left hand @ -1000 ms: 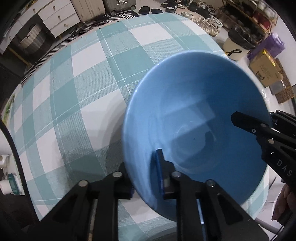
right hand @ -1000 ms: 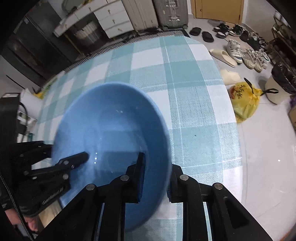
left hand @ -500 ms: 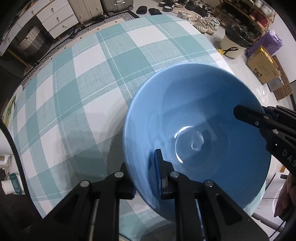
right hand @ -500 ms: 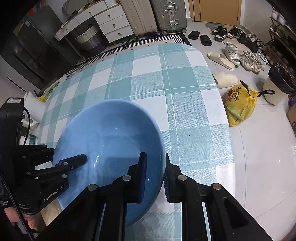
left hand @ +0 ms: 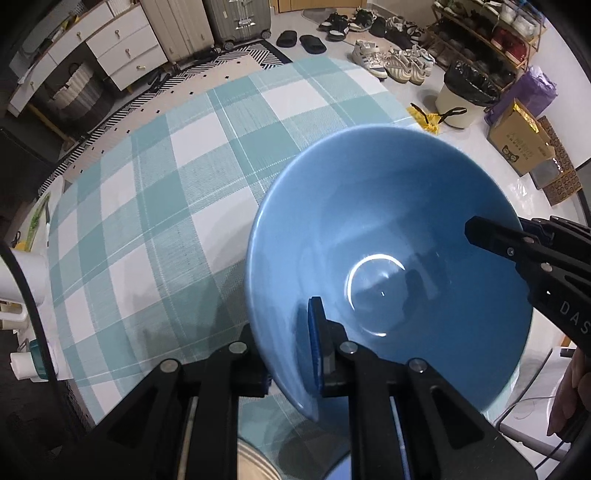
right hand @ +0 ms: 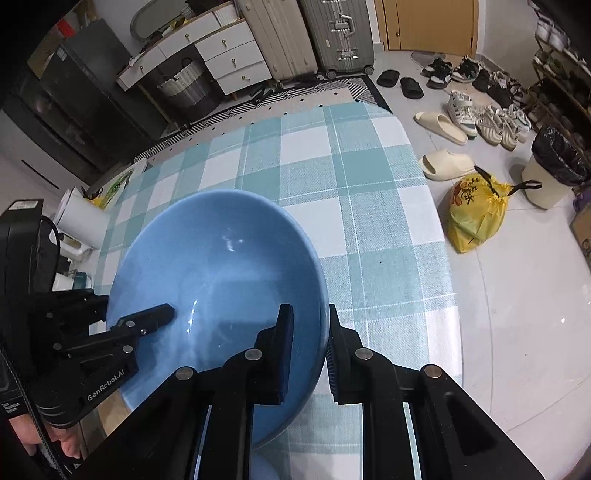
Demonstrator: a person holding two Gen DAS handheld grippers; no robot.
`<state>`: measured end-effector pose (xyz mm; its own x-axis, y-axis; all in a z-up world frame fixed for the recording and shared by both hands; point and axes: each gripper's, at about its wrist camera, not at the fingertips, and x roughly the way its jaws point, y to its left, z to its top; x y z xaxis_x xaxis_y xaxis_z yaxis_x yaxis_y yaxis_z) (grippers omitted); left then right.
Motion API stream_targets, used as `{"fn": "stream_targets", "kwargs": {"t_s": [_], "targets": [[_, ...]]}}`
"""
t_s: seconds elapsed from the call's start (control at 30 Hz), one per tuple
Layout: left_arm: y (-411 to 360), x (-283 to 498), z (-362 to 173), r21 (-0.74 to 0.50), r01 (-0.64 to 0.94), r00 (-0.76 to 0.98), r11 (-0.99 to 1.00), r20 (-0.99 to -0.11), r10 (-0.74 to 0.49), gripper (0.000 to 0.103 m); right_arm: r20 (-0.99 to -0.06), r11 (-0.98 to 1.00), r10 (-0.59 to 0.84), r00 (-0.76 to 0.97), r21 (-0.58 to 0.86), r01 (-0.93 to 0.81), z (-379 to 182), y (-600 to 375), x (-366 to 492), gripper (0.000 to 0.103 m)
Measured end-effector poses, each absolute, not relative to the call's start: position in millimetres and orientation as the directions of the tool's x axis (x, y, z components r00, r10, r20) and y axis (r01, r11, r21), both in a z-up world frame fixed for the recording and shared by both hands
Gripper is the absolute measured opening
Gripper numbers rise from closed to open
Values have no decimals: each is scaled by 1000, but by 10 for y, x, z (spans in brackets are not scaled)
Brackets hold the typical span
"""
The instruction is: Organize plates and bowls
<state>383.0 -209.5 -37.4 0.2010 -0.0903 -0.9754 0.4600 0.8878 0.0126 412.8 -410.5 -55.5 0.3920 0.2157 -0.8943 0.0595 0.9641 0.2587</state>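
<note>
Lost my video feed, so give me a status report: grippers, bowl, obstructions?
Left gripper and right gripper both clamped on blue bowl, opposite rims. Bowl above checked tablecloth. Another dish partly visible underneath.

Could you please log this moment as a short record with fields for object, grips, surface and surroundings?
object: blue bowl, upright, inside bare
left gripper: shut on the bowl's rim, one finger inside, one outside
right gripper: shut on the opposite rim, same straddling grip
bowl height: appears lifted off the table, not certain
surface: teal and white checked tablecloth
below bowl: edge of another dish, kind unclear
floor: yellow bag, shoes, suitcase
</note>
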Motion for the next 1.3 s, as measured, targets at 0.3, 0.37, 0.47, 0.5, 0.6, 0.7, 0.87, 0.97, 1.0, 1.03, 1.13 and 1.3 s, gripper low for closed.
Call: {"fn": "stream_targets", "kwargs": {"t_s": [0.3, 0.37, 0.47, 0.5, 0.6, 0.7, 0.87, 0.97, 1.0, 1.03, 1.13, 1.3], "targets": [[-2016, 3550, -9, 14, 473, 237, 881, -965, -112, 14, -876, 966, 210, 434, 254, 44, -98, -4044, 3784, 16], [-1991, 3477, 64, 11, 469, 247, 883, -962, -119, 14, -872, 966, 210, 442, 255, 45, -1, -4030, 3682, 16], [-1956, 3335, 162, 17, 471, 266, 882, -956, -123, 14, -870, 968, 200, 450, 247, 47, 117, -3981, 3533, 16], [-1935, 3279, 190, 18, 470, 272, 882, -954, -125, 14, -871, 969, 195, 452, 242, 46, 154, -3959, 3472, 16], [-1881, 3140, 220, 19, 471, 276, 882, -953, -127, 14, -865, 970, 194, 462, 239, 39, 235, -3902, 3308, 16], [-1815, 2983, 224, 14, 470, 273, 883, -953, -130, 14, -865, 973, 191, 465, 231, 30, 294, -3824, 3111, 16], [-1703, 2703, 153, 4, 465, 268, 885, -954, -136, 14, -854, 971, 197, 482, 236, 22, 301, -3692, 2778, 16], [-1653, 2544, 58, 9, 465, 256, 885, -959, -125, 14, -856, 972, 194, 479, 234, 26, 226, -3608, 2640, 16], [-1628, 2495, 42, 8, 459, 260, 888, -958, -125, 14, -857, 971, 195, 477, 236, 28, 195, -3579, 2595, 16], [-1614, 2465, 28, 7, 457, 259, 889, -958, -125, 14, -857, 970, 198, 477, 240, 28, 166, -3561, 2569, 16], [-1565, 2374, -46, -1, 451, 250, 893, -960, -127, 15, -856, 968, 204, 475, 249, 33, 75, -3496, 2451, 16], [-1512, 2272, -203, -45, 442, 218, 896, -963, -156, 16, -862, 969, 202, 466, 245, 33, -94, -3447, 2365, 16]]}}
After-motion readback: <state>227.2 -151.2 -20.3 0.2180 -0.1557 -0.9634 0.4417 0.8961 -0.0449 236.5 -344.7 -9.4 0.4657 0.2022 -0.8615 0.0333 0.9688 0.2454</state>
